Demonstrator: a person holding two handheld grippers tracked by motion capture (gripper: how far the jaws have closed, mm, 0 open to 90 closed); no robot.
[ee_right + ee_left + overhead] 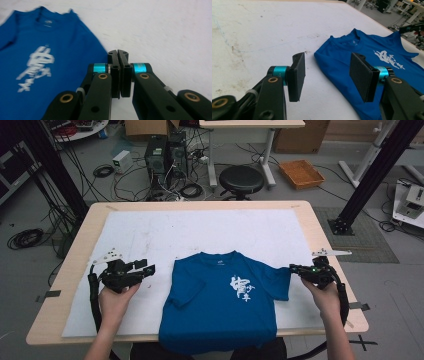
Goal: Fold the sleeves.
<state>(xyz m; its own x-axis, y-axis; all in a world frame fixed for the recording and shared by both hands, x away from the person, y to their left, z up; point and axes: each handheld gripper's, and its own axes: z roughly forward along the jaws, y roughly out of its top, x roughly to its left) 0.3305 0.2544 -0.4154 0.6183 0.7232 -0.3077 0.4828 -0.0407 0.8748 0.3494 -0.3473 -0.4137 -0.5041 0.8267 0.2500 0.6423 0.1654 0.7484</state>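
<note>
A: Status on the shirt?

B: 1 blue t-shirt [222, 300], flat, print side up, on the white mat [150, 232] at the near-middle of the tabletop [320, 227]. Hem hangs over the near edge. Collar points away from the person.

A: Grippers?

B: 2. Left gripper [147, 268] is just beside the shirt's left sleeve, not touching, jaws wide apart, nothing between the pads [296, 75], just bare mat. Right gripper [296, 268] is at the tip of the right sleeve, jaws fully together. In the right gripper view the pads meet w/ no cloth visible between them; can't tell if it has caught the sleeve edge.

A: Handling?

B: Judgement only: thin knit, light, floppy, no stiffness. Will drape and bunch, and drags on the mat rather than slides. Not fragile. Pinch at edges: sleeve ends or shoulder seams; 1 layer slips easily, so grab both layers. Lift both sides evenly or it skews.

A: Other counts?

B: 1 white print on the chest, 2 sleeves, 1 mat.
</note>
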